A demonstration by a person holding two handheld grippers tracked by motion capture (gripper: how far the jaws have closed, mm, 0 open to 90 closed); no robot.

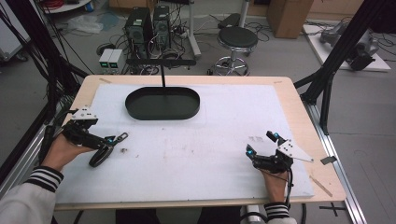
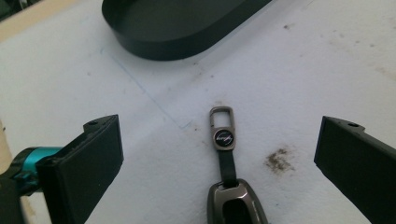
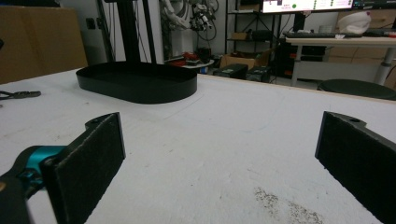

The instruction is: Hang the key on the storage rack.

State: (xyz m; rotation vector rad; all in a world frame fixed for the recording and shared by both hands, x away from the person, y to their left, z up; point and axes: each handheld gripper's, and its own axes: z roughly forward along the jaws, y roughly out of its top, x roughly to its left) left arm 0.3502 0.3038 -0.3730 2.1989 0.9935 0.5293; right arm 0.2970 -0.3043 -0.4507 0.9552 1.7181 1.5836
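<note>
A dark grey key fob (image 2: 237, 205) lies on the white mat, its short strap ending in a metal clasp (image 2: 222, 129) that points toward the black oval tray (image 2: 177, 28). My left gripper (image 2: 219, 128) is open, one jaw on each side of the fob and neither touching it. In the high view the fob (image 1: 100, 157) and left gripper (image 1: 108, 145) are at the left, in front of the tray (image 1: 162, 103). The right gripper (image 1: 260, 143) rests open at the front right, with nothing between its jaws (image 3: 219, 128). The right gripper view has the tray (image 3: 135, 81) ahead to the left.
A dark dirt smudge (image 2: 279, 159) marks the mat just right of the fob. A thin black post (image 1: 163, 74) with a crossbar rises behind the tray. The white mat (image 1: 224, 121) covers most of the wooden table. A stool (image 1: 238, 39) and computer towers stand on the floor beyond.
</note>
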